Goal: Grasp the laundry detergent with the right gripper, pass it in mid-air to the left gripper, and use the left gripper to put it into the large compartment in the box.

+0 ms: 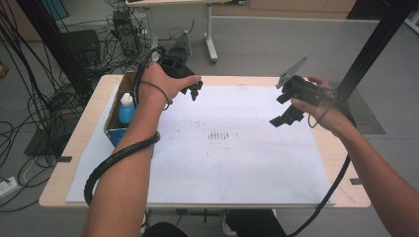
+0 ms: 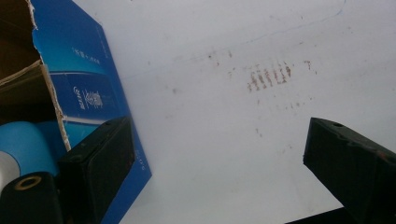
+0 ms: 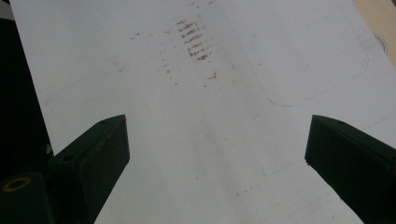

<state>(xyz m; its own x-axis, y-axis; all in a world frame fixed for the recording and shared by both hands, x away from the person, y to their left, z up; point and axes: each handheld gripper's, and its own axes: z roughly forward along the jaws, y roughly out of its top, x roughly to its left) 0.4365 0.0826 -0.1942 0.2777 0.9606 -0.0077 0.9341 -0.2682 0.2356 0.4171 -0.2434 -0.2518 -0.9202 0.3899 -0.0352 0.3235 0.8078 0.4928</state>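
The bottle (image 1: 126,109) is seen upright in the box (image 1: 114,129) at the table's nine o'clock edge, at about seven o'clock from the nearer left gripper (image 1: 193,90), whose jaws, like the right gripper's (image 1: 285,109), are spread wide and empty.

you're working in a lab or test room: your wooden table (image 1: 79,143) carries a stained white sheet (image 1: 237,163) and stands on a grey floor (image 1: 276,44). behind it lie tangled cables (image 1: 34,106), electronics boxes (image 1: 84,44), a black frame post (image 1: 375,44) and another table's leg (image 1: 210,34).
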